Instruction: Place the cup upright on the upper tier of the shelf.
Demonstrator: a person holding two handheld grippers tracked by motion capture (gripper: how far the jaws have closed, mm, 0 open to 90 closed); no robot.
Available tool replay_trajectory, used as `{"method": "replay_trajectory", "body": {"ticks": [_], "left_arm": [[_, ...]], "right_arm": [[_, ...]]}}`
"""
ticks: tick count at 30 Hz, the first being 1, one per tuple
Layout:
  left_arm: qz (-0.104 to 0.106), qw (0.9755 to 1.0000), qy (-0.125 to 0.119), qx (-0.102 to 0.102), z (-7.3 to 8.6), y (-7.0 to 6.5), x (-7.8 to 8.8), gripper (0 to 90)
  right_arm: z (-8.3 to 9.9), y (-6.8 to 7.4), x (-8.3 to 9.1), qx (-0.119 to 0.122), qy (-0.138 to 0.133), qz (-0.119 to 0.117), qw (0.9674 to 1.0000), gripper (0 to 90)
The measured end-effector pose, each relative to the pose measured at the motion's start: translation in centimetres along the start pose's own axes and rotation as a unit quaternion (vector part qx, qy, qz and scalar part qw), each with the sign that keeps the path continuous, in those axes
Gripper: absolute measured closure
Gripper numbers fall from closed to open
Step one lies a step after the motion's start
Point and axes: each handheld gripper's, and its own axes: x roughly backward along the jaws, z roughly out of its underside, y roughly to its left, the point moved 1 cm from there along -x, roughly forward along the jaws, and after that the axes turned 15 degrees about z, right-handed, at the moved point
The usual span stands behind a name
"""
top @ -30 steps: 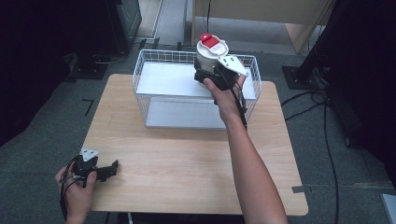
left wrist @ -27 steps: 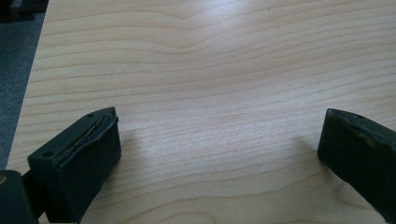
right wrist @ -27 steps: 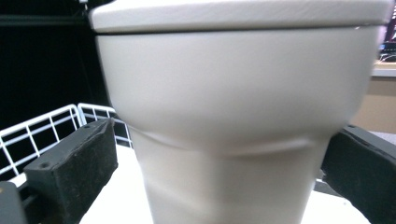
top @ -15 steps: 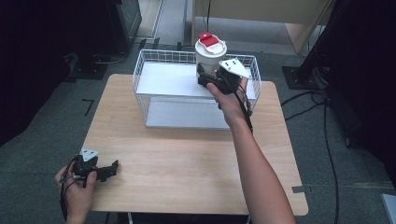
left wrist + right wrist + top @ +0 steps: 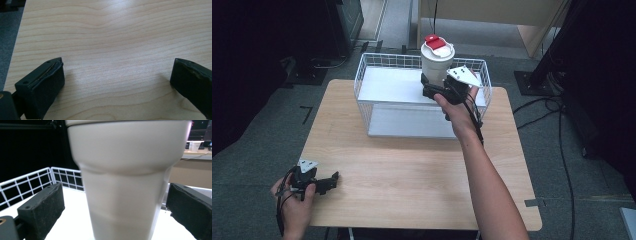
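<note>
Here we are looking down on a light wooden table (image 5: 412,165) with a white wire basket (image 5: 377,82) standing at its far side. A tall cream tumbler (image 5: 435,62) with a red-and-white lid (image 5: 435,42) is standing upright inside the basket, near its far right corner. The person's right arm is reaching forward across the table, and the right gripper (image 5: 432,91) is sitting low at the tumbler's near side, just above the basket's white floor.

In the right gripper view we are facing the tumbler (image 5: 125,182) from very close. It is rising between the two black jaws, which are standing wide apart with a clear gap on each side of the cup, so the right gripper (image 5: 115,202) is released and not squeezing anything. The basket's wire wall (image 5: 27,183) is running behind the left jaw.

At the near left corner of the table, the person's left hand (image 5: 294,205) is holding the left gripper (image 5: 329,182), which is lying low over the wood, well apart from the basket. In the left gripper view the left gripper (image 5: 116,75) is also spread open, with bare wood grain between its jaws.
</note>
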Motion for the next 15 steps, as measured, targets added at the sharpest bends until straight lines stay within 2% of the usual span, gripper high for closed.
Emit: {"method": "replay_trajectory", "body": {"ticks": [8,12,15], "left_arm": [[0.000,1.0000,0.000,-0.001,0.0,0.0,0.0,0.0],[0.000,1.0000,-0.001,0.000,0.0,0.0,0.0,0.0],[0.000,1.0000,0.001,-0.001,0.0,0.0,0.0,0.0]], "right_arm": [[0.7,-0.4,1.8,0.002,-0.007,-0.001,1.0000,0.0],[1.4,-1.3,3.0,0.003,-0.009,0.000,1.0000,0.0],[2.2,-2.6,4.3,0.012,-0.015,0.011,0.9998,0.0]]}}
